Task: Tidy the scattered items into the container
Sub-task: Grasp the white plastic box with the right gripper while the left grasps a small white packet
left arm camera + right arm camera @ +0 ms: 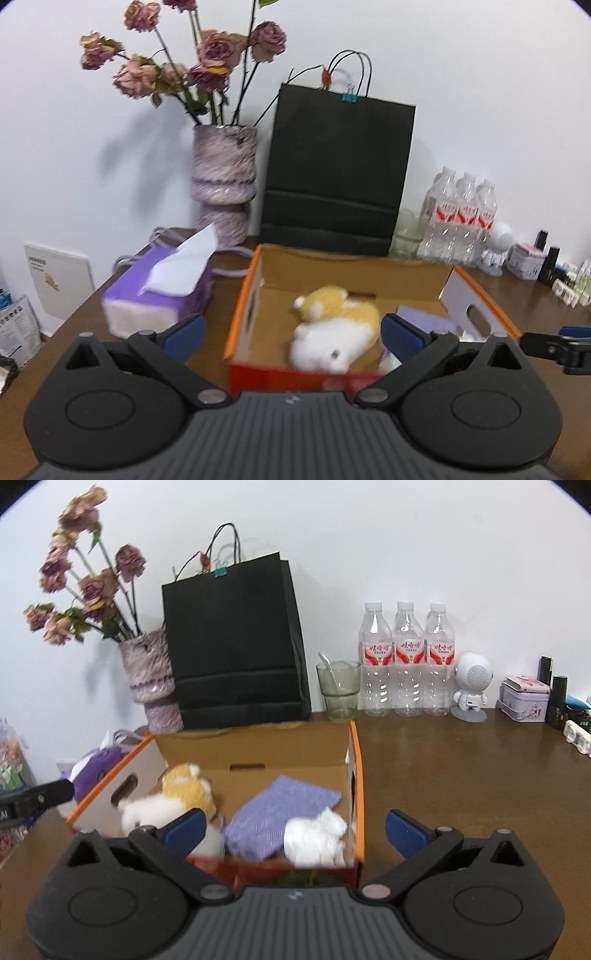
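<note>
Brown counter (461, 760) carries the cardboard box (354, 760), holding plush toy (338, 328), purple cloth (280, 812) and white wad (316, 836). Left gripper (291, 332) and right gripper (295, 829) hover wide open, empty, just before it.

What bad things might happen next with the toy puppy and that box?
1. The plush puppy lies close against the box wall with its head at the near rim, so a nudge from the open left gripper might tip it out.
2. The open right gripper hangs over the white crumpled cloth near the box corner; pulling away carelessly might snag it.
3. The glass with a spoon and three water bottles stand just behind the box, so pushing the box back might topple them.
</note>
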